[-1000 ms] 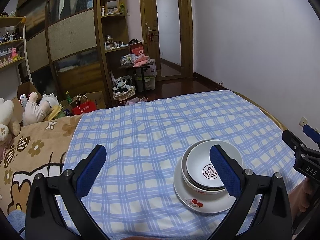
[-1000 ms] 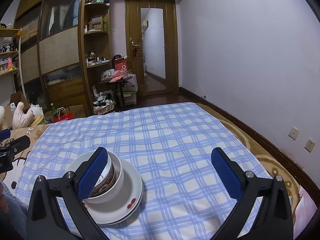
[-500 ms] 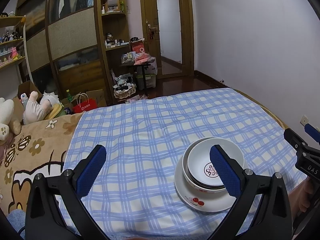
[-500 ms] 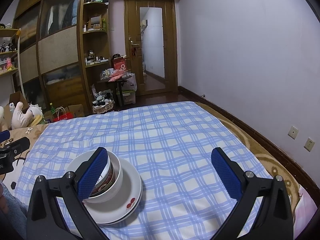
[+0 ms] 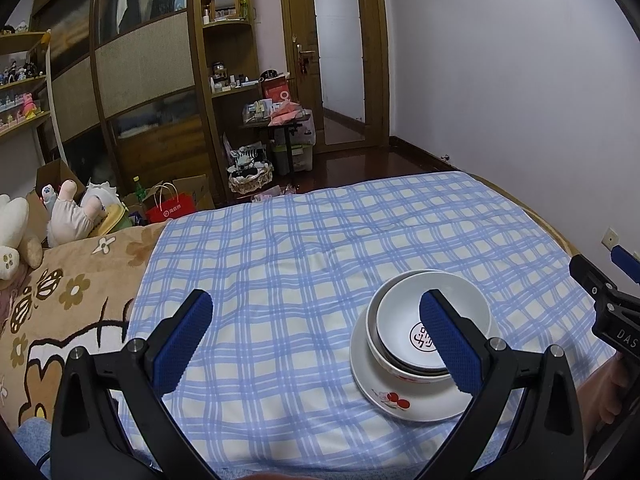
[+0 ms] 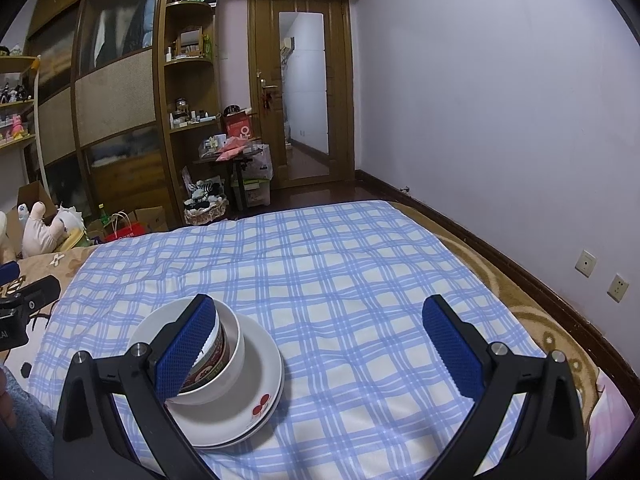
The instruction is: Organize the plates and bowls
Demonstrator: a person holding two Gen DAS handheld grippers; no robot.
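The left gripper (image 5: pixel 314 344), with black arms and blue textured pads, is held with its jaws spread wide and nothing between them; no object is touched by it. The right gripper (image 6: pixel 320 348) is likewise released, its jaws far apart and empty. A stack of dishes is set on the blue-and-white checked cloth (image 5: pixel 300 248) covering the bed: a white round plate with a red cherry motif (image 5: pixel 394 400) lies at the bottom, a white bowl (image 6: pixel 230 364) rests in it, and a smaller white bowl with a red emblem inside and a patterned outer band (image 5: pixel 400 320) is nested in that. The stack is seen behind the right pad of the left gripper and behind the left pad of the right gripper. Both grippers are held low over the near edge of the bed, pointing forward side by side, with the stack between them.
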